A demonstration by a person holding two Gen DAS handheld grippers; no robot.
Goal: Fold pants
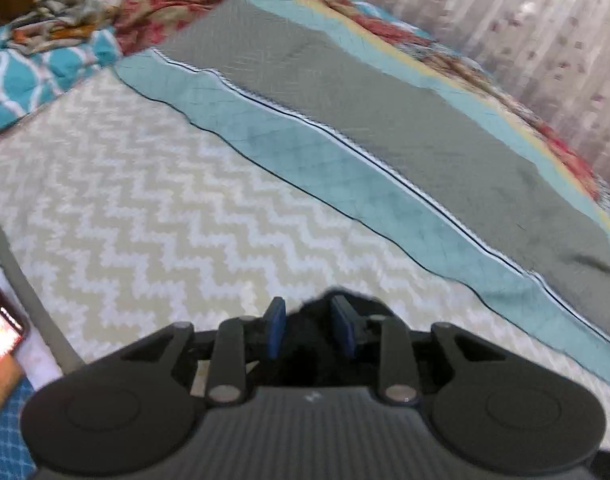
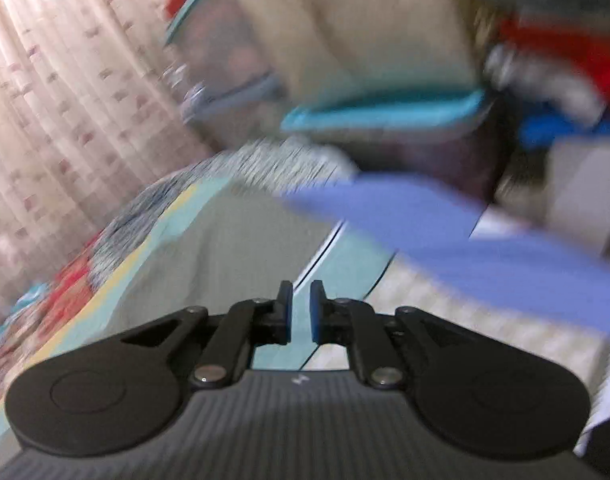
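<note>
In the left wrist view my left gripper point(image 1: 309, 326) hangs low over a bed, and a bunch of black cloth point(image 1: 325, 304), apparently the pants, fills the gap between its blue pads point(image 1: 275, 326). The cloth bulges up over the right-hand finger; the rest of the garment is hidden below the gripper. In the blurred right wrist view my right gripper point(image 2: 301, 312) has its pads a narrow slit apart with nothing between them, only the teal bedcover point(image 2: 277, 356) behind. No black cloth shows in that view.
A beige zigzag cover point(image 1: 145, 200) lies beside a teal quilt point(image 1: 305, 160) with a grey panel point(image 1: 425, 128). Crumpled clothes point(image 1: 73, 12), a red floral blanket point(image 1: 185, 0) and a curtain point(image 1: 545, 40) lie beyond. A lit phone point(image 1: 1, 328) sits at the left edge. A blurred blue-violet strip point(image 2: 465, 240) crosses the right wrist view.
</note>
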